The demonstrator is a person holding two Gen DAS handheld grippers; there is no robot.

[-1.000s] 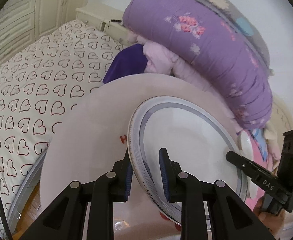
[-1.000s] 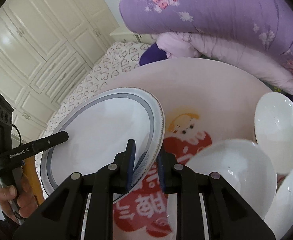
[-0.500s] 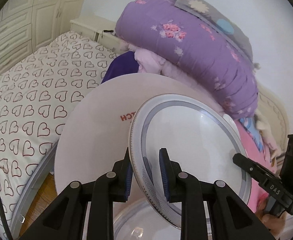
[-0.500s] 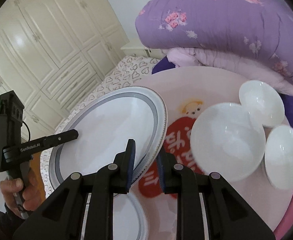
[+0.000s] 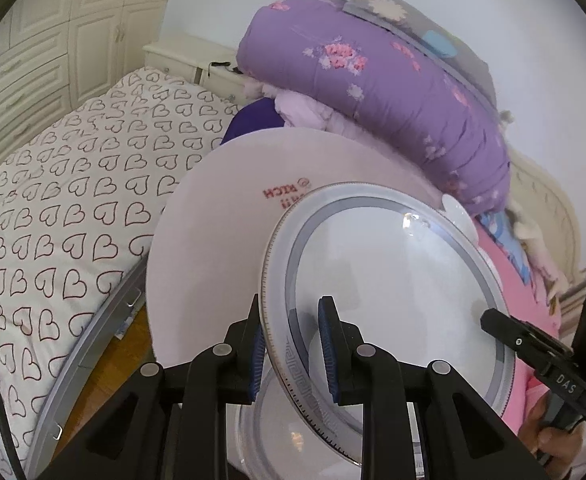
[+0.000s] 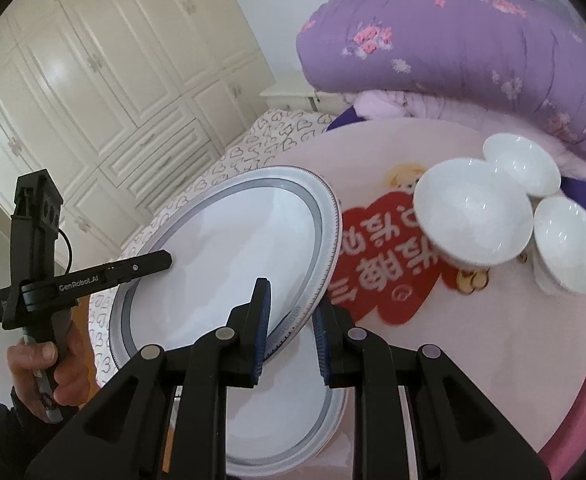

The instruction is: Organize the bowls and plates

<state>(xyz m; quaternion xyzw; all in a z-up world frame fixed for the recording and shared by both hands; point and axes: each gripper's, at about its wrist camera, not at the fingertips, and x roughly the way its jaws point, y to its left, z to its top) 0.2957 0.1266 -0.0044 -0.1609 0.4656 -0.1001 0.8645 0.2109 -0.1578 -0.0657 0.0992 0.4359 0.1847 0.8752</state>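
A white plate with a grey patterned rim [image 5: 389, 280] [image 6: 229, 248] hangs tilted in the air over the round pink table [image 6: 473, 352]. My left gripper [image 5: 293, 348] is shut on its near rim, and my right gripper [image 6: 289, 324] is shut on its opposite rim. A second grey-rimmed plate [image 6: 293, 412] [image 5: 293, 436] lies flat on the table right below. Three white bowls [image 6: 473, 216] [image 6: 521, 164] [image 6: 569, 240] stand close together at the table's right side.
A bed with a heart-print sheet [image 5: 61, 208] lies left of the table. A purple quilt [image 5: 373, 76] and folded bedding are piled behind it. White wardrobes [image 6: 93, 80] line the far wall. The table [image 5: 213, 248] carries a red printed picture [image 6: 385, 256].
Both grippers have lifted the held plate higher above the table. The second plate below it has come into view, and the bowls appear farther away.
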